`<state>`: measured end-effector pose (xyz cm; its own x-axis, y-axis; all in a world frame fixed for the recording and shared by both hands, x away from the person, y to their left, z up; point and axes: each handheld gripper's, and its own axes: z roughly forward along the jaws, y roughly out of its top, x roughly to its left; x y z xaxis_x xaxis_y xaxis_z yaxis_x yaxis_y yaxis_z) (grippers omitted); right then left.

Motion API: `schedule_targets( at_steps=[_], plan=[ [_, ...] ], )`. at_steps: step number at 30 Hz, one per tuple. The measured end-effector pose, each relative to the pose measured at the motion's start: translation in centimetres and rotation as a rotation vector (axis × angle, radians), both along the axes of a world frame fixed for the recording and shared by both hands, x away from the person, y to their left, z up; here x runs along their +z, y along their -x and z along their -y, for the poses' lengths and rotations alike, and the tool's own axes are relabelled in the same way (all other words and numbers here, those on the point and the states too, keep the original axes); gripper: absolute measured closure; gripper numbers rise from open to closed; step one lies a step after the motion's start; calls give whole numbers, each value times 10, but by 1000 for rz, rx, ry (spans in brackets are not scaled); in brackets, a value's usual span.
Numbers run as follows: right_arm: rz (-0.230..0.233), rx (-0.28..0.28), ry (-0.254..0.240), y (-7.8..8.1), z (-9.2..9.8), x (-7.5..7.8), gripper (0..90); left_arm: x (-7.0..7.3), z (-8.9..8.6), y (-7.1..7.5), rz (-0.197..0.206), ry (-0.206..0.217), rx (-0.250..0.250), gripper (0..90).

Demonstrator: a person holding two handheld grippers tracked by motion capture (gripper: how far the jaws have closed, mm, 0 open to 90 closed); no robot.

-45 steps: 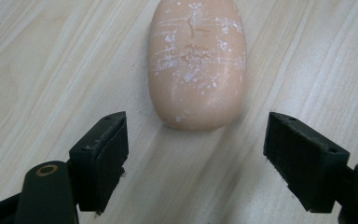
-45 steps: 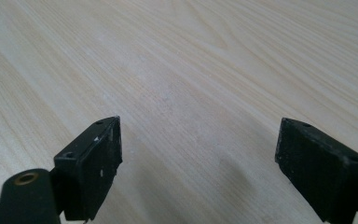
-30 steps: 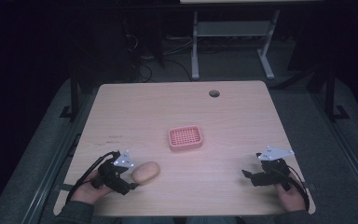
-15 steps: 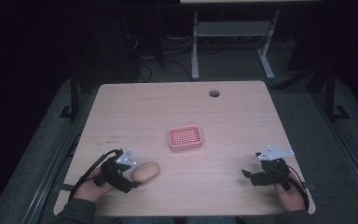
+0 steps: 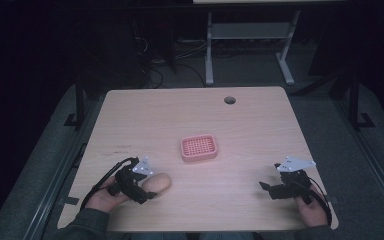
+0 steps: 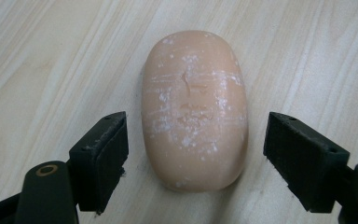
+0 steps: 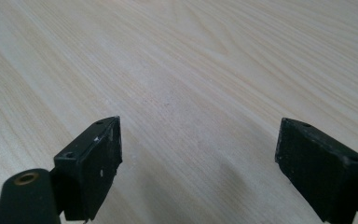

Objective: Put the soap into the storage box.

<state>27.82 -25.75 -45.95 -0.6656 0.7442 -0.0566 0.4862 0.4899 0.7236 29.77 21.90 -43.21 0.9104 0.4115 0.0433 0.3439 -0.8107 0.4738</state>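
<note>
both hands low at the near edge, grippers held apart

the left hand (image 5: 105, 196) holds the left gripper (image 5: 147, 192) low and angled to the right, its jaws spread wide. the right hand (image 5: 311, 209) holds the right gripper (image 5: 265, 187) pointing left, its jaws likewise wide apart with nothing between them.

The soap bar (image 6: 194, 112) between my left gripper (image 6: 196, 163) jaws was a peachy tan, flecked and smeared with white. Both that gripper and my right gripper (image 7: 198, 168) were black, each topped with a pale grey plate. The worktop (image 5: 145, 115) was light wood with fine, streaky grain. The little dish (image 5: 199, 148) at its middle was coral pink with a dotted grid pattern.
</note>
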Motion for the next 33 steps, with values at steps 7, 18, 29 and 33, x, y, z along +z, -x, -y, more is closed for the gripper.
schedule_targets(
  at_steps=[7, 18, 29, 33],
  plan=[
    [1, 1, 0, 0, 0, 0, 142, -1, 5, -2, 6, -4, -12, 228],
    [1, 2, 0, 1, 0, 0, 141, -4, 13, -7, -14, -14, -11, 234],
    [2, 3, -2, 1, 0, 1, 141, -7, 19, -10, -30, -30, -16, 273],
    [3, 8, 3, 1, 0, 1, 142, -10, 20, -12, -39, -34, -2, 284]
  ],
)
